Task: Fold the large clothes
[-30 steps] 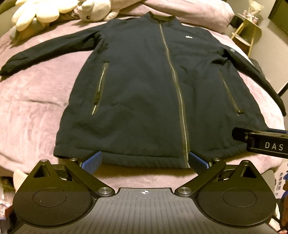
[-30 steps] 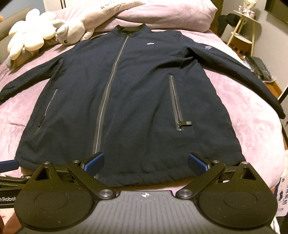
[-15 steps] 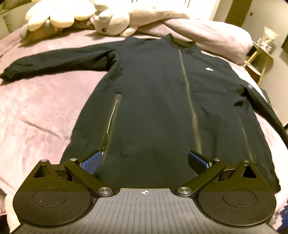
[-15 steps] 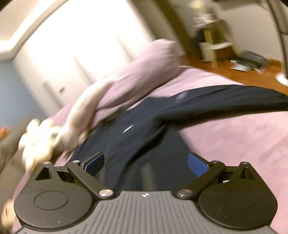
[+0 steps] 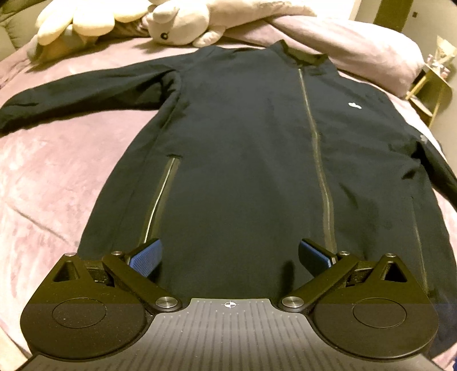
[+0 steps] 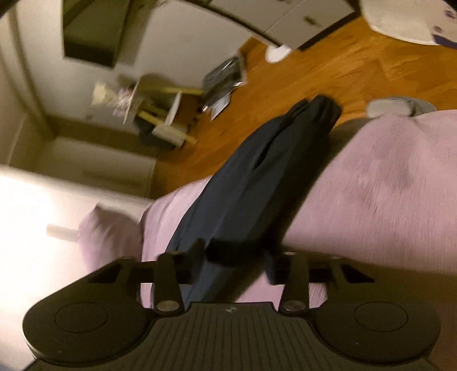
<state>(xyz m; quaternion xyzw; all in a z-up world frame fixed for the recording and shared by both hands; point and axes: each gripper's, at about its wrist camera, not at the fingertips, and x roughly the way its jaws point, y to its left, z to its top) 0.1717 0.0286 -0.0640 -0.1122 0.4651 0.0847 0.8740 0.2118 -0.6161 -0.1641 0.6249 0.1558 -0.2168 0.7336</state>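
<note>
A dark navy zip jacket (image 5: 245, 159) lies flat, front up, on a pink blanket (image 5: 57, 177), collar far, sleeves spread. My left gripper (image 5: 230, 255) is open and empty, hovering over the jacket's lower front between the left pocket zip (image 5: 160, 197) and the centre zip (image 5: 317, 159). In the blurred, rolled right wrist view the jacket's right sleeve (image 6: 257, 171) runs away toward the bed edge. My right gripper (image 6: 234, 261) has its fingers partly closed on either side of the sleeve; whether they grip the cloth is unclear.
Cream plush toys (image 5: 171, 22) and a pink pillow (image 5: 357, 48) lie beyond the collar. A small yellow side table (image 5: 431, 85) stands at right. The right wrist view shows wooden floor (image 6: 342, 71) with scattered items beside the bed.
My left gripper has moved forward over the jacket's hem. My right gripper swung right, rolled sideways, reached the right sleeve, and its fingers narrowed from wide open.
</note>
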